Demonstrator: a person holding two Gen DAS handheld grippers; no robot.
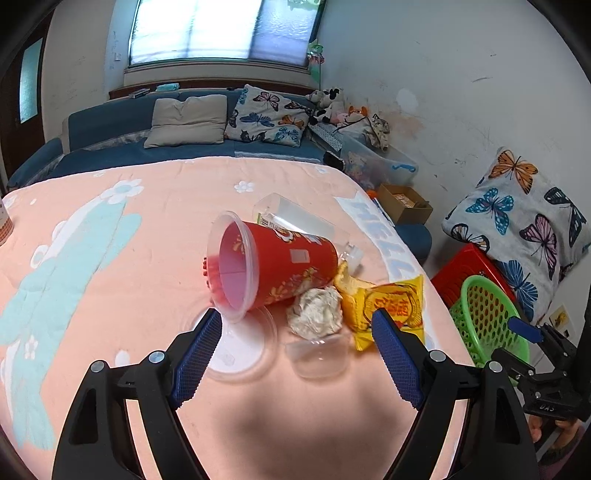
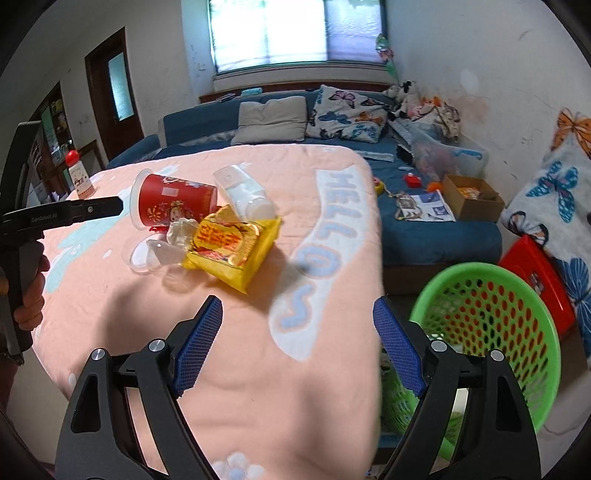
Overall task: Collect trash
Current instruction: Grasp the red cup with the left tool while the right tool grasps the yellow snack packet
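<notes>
A: Where is the trash?
B: Heaped just ahead of the left gripper (image 1: 297, 330). The red cup (image 1: 275, 267) lies on its side, long axis slanting, with its open mouth toward the left finger and its base away to the right.
A: And around it?
B: A clear plastic cup (image 1: 295, 218) lies behind it, a crumpled paper wad (image 1: 316, 312) and a yellow snack bag (image 1: 384, 304) sit toward the right finger, and a clear lid (image 1: 240, 347) lies flat by the left finger.
A: The tongs?
B: Both spread wide, nothing between them. The right gripper (image 2: 297, 328) hovers over bare cloth, the heap well ahead and left.
A: Surface?
B: A pink quilt (image 1: 147, 229). A green basket (image 2: 491, 317) stands off its edge by the right finger; a blue sofa (image 2: 207, 122) and window (image 2: 295, 29) lie beyond.
</notes>
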